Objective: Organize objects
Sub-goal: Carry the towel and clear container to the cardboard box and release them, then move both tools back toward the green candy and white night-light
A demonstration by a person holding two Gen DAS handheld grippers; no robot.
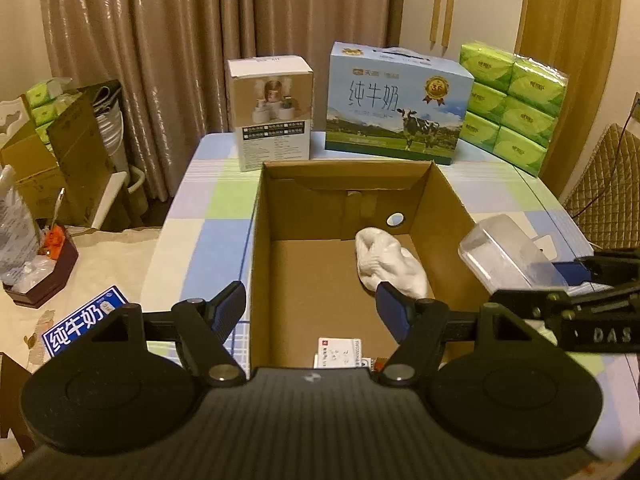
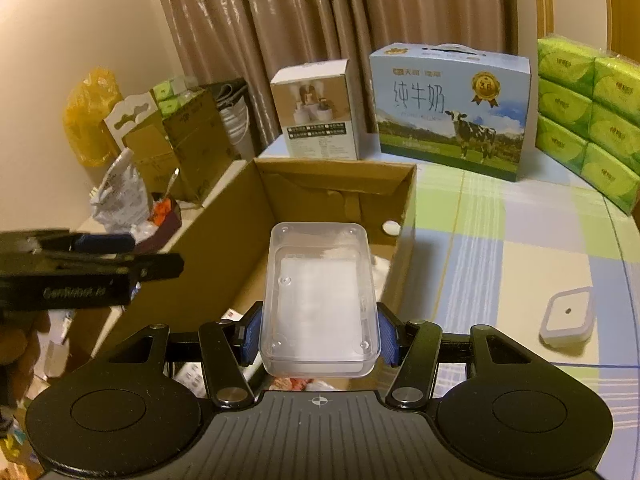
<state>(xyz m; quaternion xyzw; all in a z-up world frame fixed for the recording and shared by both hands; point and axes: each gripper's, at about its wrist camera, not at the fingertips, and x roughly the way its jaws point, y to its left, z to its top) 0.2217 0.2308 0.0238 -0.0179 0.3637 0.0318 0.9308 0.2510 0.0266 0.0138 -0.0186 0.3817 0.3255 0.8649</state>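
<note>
Home dining room: curtains [image 1: 160, 60], checked tablecloth [image 2: 520, 240], milk carton [image 1: 396, 100], tissue packs [image 1: 516, 104].

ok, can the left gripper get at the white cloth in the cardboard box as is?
Probably yes. The left gripper is open and empty, held over the cardboard box, whose top is open. The white cloth lies uncovered just past its right finger; nothing sits between them.
</note>
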